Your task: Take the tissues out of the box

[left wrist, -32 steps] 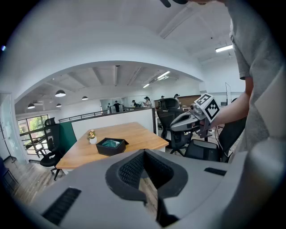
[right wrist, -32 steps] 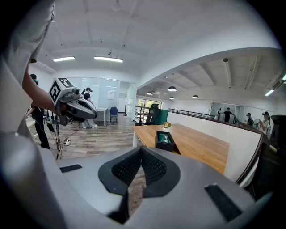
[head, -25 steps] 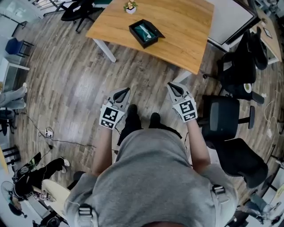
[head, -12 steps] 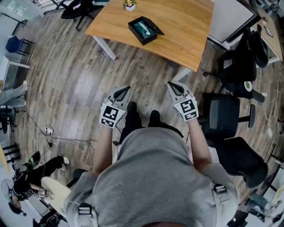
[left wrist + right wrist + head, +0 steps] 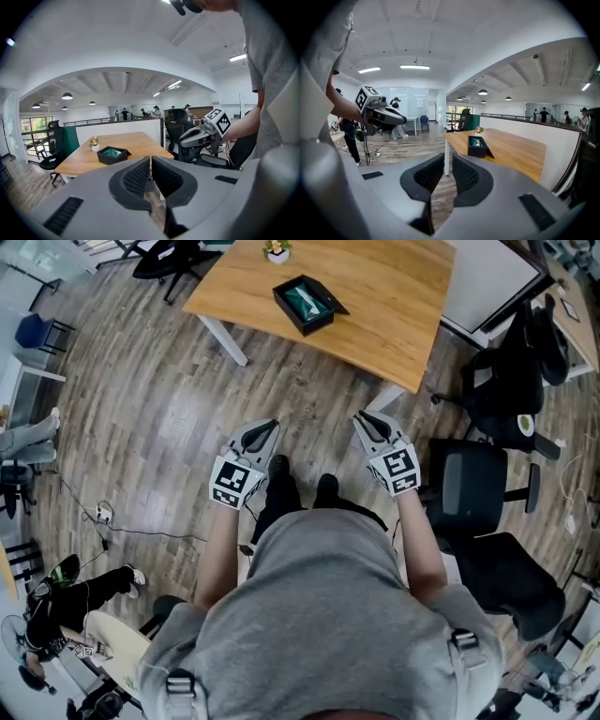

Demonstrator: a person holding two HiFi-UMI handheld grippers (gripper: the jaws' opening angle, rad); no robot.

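Head view looks steeply down; gripper views share the distant table (image 5: 394, 315).

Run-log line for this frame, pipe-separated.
phase: pre-approach | left tongs: shut, empty | right tongs: just been opening, slightly apart, nothing between | tissue box: on table, untouched, well ahead of both tongs

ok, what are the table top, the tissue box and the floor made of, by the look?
Table top: wood or wood-look laminate, matte; light grain shows, which of the two is unclear.
Tissue box: black, matte, stiff-looking walls; card, plastic or leatherette, too small to tell.
Floor: grey-brown planks with a slight sheen; wood or vinyl.
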